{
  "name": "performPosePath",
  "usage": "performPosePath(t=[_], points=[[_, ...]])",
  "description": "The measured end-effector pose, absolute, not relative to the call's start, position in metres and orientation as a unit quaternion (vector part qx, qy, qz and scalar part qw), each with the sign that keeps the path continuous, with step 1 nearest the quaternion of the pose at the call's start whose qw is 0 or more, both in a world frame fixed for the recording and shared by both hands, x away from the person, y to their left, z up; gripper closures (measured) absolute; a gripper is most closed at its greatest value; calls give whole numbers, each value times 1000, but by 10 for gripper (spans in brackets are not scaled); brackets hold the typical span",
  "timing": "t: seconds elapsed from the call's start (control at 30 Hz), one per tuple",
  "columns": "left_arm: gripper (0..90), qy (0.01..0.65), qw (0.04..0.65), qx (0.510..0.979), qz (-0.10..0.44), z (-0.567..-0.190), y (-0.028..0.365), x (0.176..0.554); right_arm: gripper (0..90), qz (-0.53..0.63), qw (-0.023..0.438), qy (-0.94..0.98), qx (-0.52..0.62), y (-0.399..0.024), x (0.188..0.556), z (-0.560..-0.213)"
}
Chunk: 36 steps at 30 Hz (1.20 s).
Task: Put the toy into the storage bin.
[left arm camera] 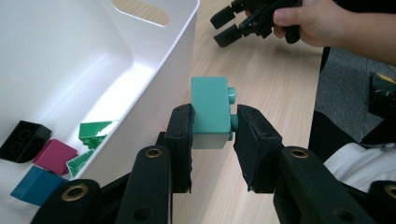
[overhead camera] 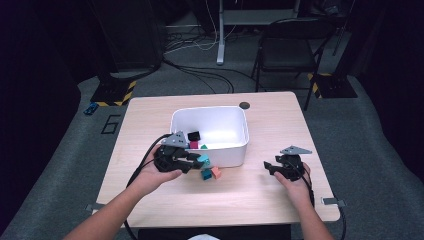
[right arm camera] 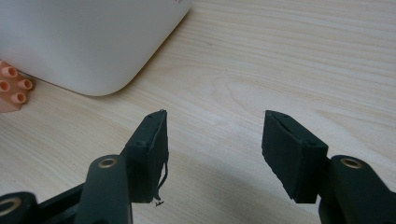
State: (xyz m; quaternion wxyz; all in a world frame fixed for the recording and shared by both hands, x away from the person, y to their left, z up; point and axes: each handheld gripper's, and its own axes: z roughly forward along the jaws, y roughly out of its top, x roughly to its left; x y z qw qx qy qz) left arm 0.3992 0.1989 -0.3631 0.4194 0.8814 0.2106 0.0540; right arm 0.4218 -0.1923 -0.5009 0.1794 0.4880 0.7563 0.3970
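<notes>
My left gripper [left arm camera: 214, 128] is shut on a teal brick [left arm camera: 211, 112], held in the air just outside the near wall of the white bin [left arm camera: 175, 70]. From above, that teal brick [overhead camera: 203, 160] and the left gripper [overhead camera: 199, 162] hang by the bin's front left. Inside the bin [overhead camera: 235, 150] lie a black brick [left arm camera: 22, 141], a magenta brick [left arm camera: 55, 156], a green piece [left arm camera: 93, 133] and a blue brick [left arm camera: 35, 186]. My right gripper [right arm camera: 212, 140] is open and empty above bare wood; seen from above, it [overhead camera: 269, 167] rests at the right.
A dark teal brick [overhead camera: 206, 174] and an orange brick [overhead camera: 216, 172] lie on the table [overhead camera: 280, 125] in front of the bin; the orange brick [right arm camera: 11, 91] sits by the bin's corner. A small dark disc [overhead camera: 244, 105] sits at the far edge. A chair [overhead camera: 290, 45] stands beyond.
</notes>
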Motion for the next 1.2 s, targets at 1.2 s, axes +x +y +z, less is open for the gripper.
performPosePath(t=[1.2], points=[[672,292,421,854,94,-356,223,458,405,397,178,757,487,-193,422,-501]])
